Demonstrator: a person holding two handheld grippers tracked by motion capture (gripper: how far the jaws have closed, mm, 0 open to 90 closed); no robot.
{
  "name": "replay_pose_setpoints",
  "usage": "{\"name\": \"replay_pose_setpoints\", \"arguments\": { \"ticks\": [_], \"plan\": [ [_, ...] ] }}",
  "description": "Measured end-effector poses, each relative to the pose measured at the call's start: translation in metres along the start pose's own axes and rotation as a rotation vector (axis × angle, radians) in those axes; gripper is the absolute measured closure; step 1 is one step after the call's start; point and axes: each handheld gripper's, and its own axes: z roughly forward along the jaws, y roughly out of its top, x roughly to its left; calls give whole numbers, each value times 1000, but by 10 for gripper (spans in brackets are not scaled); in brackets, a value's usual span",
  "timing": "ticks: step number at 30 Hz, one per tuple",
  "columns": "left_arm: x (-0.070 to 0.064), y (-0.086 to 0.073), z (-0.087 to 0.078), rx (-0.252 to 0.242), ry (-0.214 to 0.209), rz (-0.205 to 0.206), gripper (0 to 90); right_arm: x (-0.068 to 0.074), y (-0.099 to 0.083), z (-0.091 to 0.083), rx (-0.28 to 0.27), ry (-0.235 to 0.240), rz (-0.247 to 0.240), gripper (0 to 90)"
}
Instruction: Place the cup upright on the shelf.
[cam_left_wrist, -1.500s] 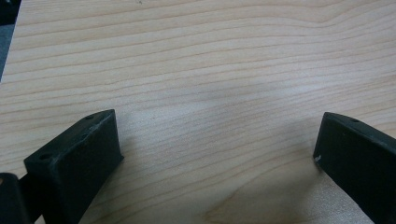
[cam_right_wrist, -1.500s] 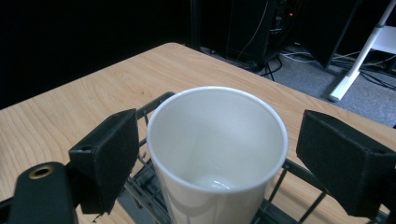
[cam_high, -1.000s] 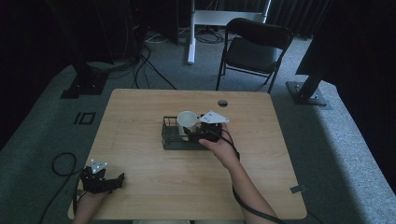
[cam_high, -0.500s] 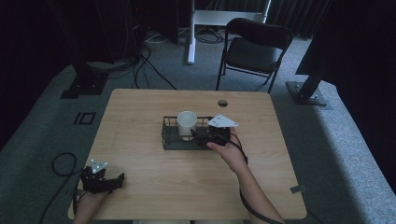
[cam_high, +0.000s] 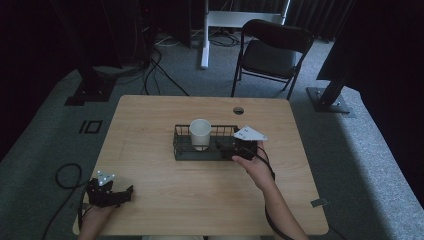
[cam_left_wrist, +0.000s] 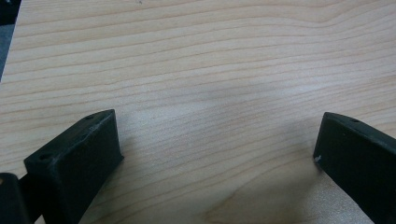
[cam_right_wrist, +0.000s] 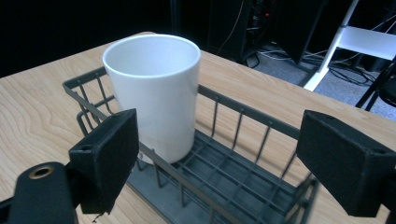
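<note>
White cup (cam_right_wrist: 154, 93) upright in left half of black wire basket (cam_right_wrist: 243, 172), mid-table. Right gripper (cam_high: 235, 148) at basket's right end, jaws spread wide, grasping nothing, apart from cup. Left gripper (cam_high: 107, 192) at near left corner of wooden table (cam_high: 200, 200), jaws spread over bare wood. Folding chair (cam_high: 272, 52) beyond far edge.

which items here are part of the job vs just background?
In the job:
white cup, standing upright in the rack
black wire rack on the table
right gripper, open, at the rack's right end

Just about:
left gripper, open, resting at the table's near left corner
folding chair behind the table
floor cables
</note>
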Motion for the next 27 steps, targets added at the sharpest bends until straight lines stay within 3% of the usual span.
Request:
{"name": "replay_pose_setpoints", "arguments": {
  "ticks": [27],
  "plan": [
    [0,0,0,0,0,0,8,-32,-59,-31,36,-64,87,131]
  ]
}}
